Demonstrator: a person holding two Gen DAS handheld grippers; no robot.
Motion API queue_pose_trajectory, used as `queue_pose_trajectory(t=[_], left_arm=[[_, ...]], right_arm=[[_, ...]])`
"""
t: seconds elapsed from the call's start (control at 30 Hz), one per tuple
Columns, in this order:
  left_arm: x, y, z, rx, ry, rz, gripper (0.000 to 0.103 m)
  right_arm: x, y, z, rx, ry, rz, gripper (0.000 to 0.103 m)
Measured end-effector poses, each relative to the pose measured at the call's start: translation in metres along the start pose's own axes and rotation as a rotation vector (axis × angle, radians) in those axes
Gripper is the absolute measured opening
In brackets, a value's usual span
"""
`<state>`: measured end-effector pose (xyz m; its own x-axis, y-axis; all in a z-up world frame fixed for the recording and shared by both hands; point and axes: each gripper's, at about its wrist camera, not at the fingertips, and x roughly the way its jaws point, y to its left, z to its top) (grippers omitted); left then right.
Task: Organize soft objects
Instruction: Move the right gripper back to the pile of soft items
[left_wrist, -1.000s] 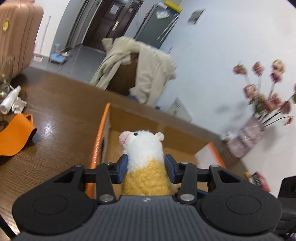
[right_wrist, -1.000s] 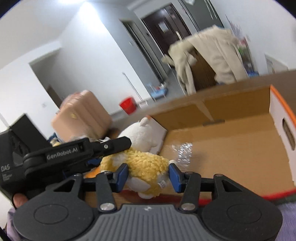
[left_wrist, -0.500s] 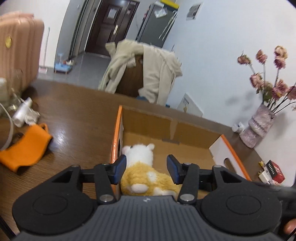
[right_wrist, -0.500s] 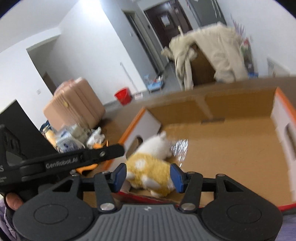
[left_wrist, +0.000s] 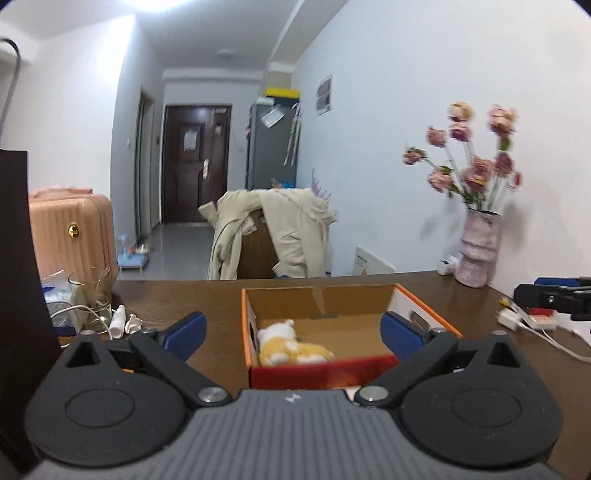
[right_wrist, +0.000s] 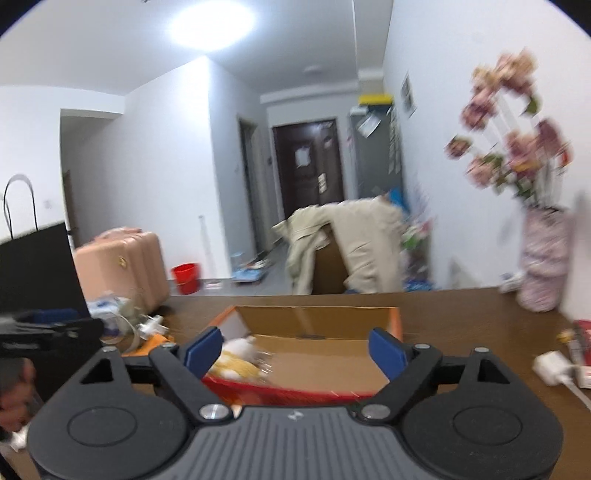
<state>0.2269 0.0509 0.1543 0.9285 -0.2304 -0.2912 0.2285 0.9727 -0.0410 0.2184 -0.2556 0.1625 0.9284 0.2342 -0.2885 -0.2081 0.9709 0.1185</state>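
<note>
Left gripper (left_wrist: 291, 328) just spread wide, nothing between jaws; plush toy (left_wrist: 290, 347) lying inside cardboard box (left_wrist: 421, 314) on table (left_wrist: 207, 295). Right gripper (right_wrist: 293, 349) likewise just opened, empty; plush toy (right_wrist: 238, 356) in box's near-left corner.

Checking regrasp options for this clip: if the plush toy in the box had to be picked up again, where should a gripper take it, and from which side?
Grip the yellow body of the plush toy, probably from above. It lies on its side in the cardboard box, close against the box's left and near walls, so a level approach looks blocked. The body is its widest soft part.
</note>
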Motion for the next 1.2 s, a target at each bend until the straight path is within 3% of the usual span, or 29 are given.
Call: queue_pose_trajectory(t=[0.3,0.57,0.87,1.03,1.13,1.2], left_arm=[[-0.068,-0.037,-0.082,-0.006,0.013,-0.01,0.103],[-0.105,-0.036,-0.13,-0.043,0.064,-0.03,0.103],[-0.08,-0.037,-0.125,-0.027,0.09,-0.032,0.103],[-0.043,-0.05,-0.101,-0.027,0.098,-0.128,0.101],[-0.015,-0.064,-0.081,-0.053,0.115,-0.228,0.079],[0.01,-0.075,-0.07,-0.069,0.156,-0.256,0.071]], right_arm=[[-0.063,0.042,-0.088,-0.124,-0.033,0.004,0.087],[-0.105,0.056,-0.14,-0.094,0.044,0.047,0.09],[-0.085,0.047,-0.148,-0.055,0.071,0.045,0.09],[-0.067,0.017,-0.142,0.025,0.059,-0.014,0.089],[-0.053,-0.01,-0.129,0.074,0.065,-0.036,0.088],[-0.039,-0.027,-0.118,0.103,0.075,-0.049,0.088]])
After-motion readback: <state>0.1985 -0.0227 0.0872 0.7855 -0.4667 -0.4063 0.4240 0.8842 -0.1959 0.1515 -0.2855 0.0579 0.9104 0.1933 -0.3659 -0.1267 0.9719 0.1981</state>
